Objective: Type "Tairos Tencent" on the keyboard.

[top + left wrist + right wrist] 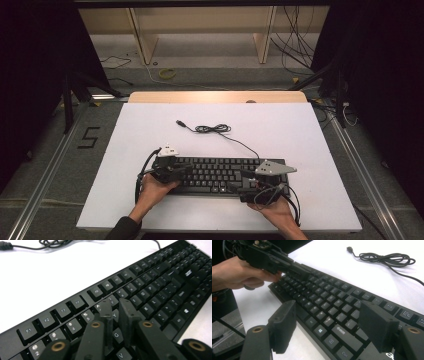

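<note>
Your black keyboard [217,175] lies flat near the front edge of the white table [300,130], its cable [215,129] coiled loosely behind it. Your left claw [115,305] hovers over the letter keys, jaws nearly together with just a slim gap and nothing between them. Your right claw [332,322] stands wide apart, straddling the keyboard's front edge by the bottom row.

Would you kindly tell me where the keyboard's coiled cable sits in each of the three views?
High view: coiled cable at table centre, beyond the keyboard.
Left gripper view: along the top edge, left of centre.
Right gripper view: upper right, on the white table.
Shared landmark: the black keyboard.
</note>
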`<state>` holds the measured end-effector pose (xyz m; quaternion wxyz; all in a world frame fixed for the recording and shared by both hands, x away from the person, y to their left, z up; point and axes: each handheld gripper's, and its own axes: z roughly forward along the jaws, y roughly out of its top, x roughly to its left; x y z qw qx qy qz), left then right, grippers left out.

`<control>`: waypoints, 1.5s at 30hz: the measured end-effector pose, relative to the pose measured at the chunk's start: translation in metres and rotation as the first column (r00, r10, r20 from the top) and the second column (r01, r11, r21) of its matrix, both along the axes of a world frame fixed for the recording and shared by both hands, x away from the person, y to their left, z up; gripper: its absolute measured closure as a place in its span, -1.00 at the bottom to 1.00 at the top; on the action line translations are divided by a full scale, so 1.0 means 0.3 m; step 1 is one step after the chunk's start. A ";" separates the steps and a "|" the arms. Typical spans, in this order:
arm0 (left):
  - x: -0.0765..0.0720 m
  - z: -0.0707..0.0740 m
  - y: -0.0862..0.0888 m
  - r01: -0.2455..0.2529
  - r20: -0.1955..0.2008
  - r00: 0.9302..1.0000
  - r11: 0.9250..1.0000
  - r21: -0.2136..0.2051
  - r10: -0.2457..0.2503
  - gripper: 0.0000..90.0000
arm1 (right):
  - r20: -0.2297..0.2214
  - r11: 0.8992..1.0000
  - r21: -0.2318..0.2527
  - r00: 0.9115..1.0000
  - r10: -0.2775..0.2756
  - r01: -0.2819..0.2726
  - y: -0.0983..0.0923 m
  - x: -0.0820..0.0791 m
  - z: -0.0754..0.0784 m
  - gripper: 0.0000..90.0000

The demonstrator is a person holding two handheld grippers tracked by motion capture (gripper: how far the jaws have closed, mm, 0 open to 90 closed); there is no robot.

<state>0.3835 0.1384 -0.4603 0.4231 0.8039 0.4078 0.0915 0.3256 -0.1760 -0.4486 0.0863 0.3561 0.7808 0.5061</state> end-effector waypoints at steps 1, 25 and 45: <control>-0.002 0.005 0.004 0.006 0.000 1.000 1.000 -0.003 -0.006 0.74 | -0.001 1.000 0.001 1.000 -0.002 0.002 -0.001 0.000 0.001 -0.30; -0.097 0.070 0.080 0.052 0.103 0.994 0.983 -0.176 -0.034 -0.22 | 0.008 0.999 0.011 0.999 -0.038 0.038 -0.057 -0.012 -0.002 -0.32; -0.192 0.039 0.165 0.042 0.141 0.990 0.971 -0.235 -0.009 -0.41 | 0.038 0.997 0.022 0.997 -0.072 0.071 -0.126 -0.045 -0.019 -0.33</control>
